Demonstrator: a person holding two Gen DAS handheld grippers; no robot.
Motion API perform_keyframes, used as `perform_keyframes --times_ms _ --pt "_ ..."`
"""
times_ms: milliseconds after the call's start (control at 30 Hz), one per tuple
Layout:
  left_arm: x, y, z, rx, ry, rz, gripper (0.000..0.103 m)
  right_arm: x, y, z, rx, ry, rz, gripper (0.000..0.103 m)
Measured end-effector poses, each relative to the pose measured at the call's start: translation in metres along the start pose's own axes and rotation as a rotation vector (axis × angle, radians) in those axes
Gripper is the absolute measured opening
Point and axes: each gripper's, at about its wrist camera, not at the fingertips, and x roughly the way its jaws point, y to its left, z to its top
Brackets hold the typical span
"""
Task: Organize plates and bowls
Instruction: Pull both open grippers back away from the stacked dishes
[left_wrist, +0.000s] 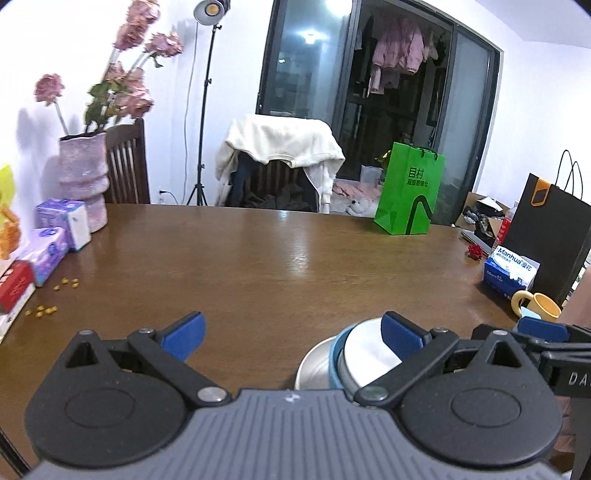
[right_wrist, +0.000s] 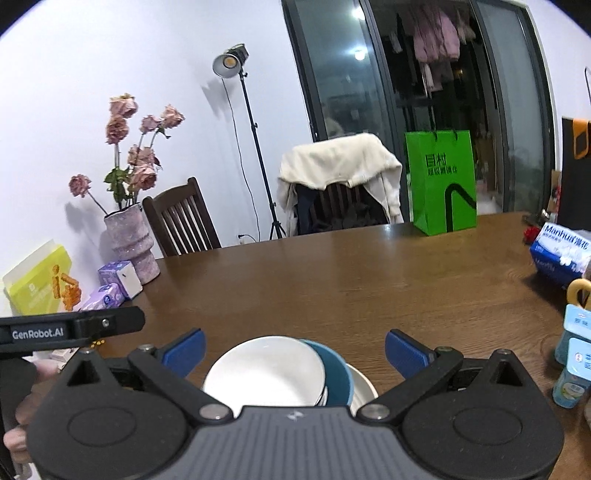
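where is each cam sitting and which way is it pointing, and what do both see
Left wrist: rides the left gripper, low over the wooden table, facing the balcony door; its own open blue fingers show, and the right gripper at the right edge.
Right wrist: rides the right gripper, facing the same way above the stacked dishes; its open fingers show, plus the left gripper's body and a hand at left.
Shared: stacked dishes, green bag, draped chair, vase of flowers.

Stacked dishes (right_wrist: 280, 373): near part is covered by the right gripper's body.
White bowl (left_wrist: 369, 350): right side is masked by a blue fingertip pad (left_wrist: 402, 336).
Yellow mug (right_wrist: 578, 293): cut off at the right edge.
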Motion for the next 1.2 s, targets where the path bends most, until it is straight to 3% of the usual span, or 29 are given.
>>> perform_keyframes --times_ms 567,867,1200 --pt "-0.135 0.043 -0.065 0.006 -0.048 0.090 0.103 -0.105 0.075 -0.058 -0.041 -0.055 -0.054 0.103" --pt "-0.170 0.059 -0.086 0.005 -0.048 0.107 0.103 -0.138 0.097 -0.083 -0.040 -0.060 -0.074 0.103" --pt "-0.183 0.065 -0.098 -0.016 -0.047 0.100 0.103 -0.153 0.108 -0.091 -0.056 -0.049 -0.076 0.103"
